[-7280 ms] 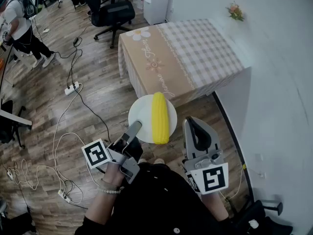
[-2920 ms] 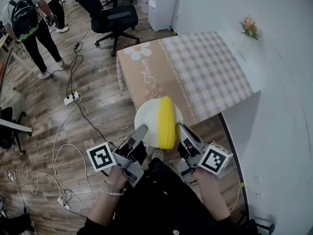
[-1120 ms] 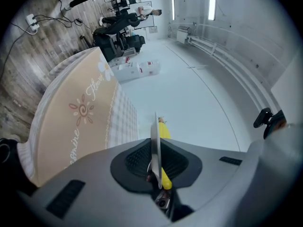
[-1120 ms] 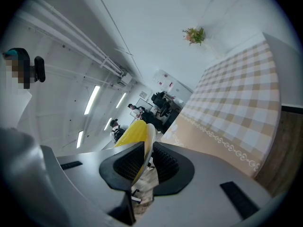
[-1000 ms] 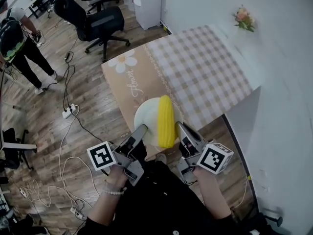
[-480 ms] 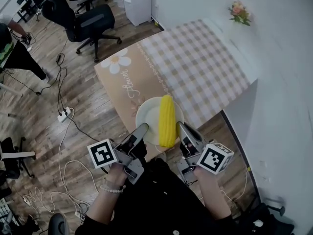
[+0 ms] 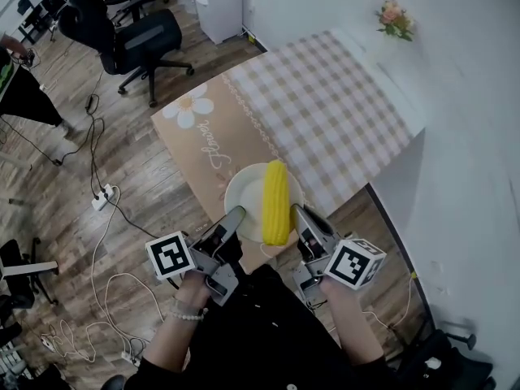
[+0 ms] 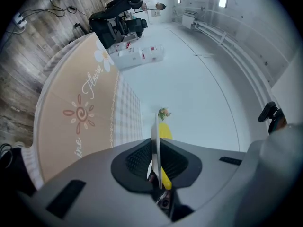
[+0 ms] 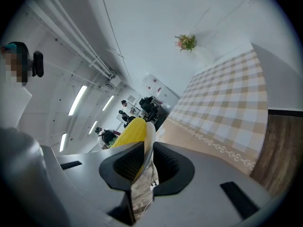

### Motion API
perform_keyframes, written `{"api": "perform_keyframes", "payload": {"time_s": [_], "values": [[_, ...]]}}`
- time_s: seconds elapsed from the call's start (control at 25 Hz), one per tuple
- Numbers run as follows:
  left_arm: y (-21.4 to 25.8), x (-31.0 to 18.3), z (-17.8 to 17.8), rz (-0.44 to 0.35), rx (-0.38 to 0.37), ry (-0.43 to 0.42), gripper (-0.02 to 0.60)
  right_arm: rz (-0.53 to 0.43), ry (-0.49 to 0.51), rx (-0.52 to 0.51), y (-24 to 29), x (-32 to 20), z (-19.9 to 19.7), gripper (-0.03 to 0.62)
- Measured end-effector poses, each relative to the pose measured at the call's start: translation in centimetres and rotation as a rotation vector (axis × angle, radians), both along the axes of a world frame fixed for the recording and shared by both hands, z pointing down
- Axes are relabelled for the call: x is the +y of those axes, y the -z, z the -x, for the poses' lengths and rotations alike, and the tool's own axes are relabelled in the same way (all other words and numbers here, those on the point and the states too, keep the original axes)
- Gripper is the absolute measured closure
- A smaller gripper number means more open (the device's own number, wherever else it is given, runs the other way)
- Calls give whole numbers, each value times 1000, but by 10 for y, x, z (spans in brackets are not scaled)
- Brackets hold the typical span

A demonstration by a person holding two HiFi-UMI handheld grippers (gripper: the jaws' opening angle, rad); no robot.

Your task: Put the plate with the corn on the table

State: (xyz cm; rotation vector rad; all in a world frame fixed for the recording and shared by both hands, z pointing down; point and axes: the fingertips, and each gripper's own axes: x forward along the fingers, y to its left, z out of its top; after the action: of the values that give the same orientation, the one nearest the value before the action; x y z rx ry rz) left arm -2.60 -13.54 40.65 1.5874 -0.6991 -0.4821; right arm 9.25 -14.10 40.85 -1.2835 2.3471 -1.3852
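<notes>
Office, wood floor, checked-cloth desk [image 7: 341, 96] set against a white wall. The plate [image 7: 244, 195] with the corn [image 7: 276, 201] is held in the air by the desk's near corner, not yet set down. The left tool [image 7: 236, 214] is clamped on the plate's left rim, the right tool [image 7: 298, 211] on its right rim. Risks: the loose corn could be rolled off if the plate is tilted. The thin rim could be lost from either grip. The desk edge could be struck if the plate is lowered too early.

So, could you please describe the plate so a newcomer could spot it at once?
Find the beige checked table. By its near edge, the left tool and right tool hold a round white plate by its rim. It alone carries a yellow corn cob.
</notes>
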Motion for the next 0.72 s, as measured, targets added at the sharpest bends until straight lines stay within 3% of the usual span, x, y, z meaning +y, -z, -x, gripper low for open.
{"api": "perform_keyframes", "payload": {"time_s": [0.72], "values": [[-38, -34, -8, 36, -56, -59, 546, 58, -45, 22, -38, -27, -9, 508]]}}
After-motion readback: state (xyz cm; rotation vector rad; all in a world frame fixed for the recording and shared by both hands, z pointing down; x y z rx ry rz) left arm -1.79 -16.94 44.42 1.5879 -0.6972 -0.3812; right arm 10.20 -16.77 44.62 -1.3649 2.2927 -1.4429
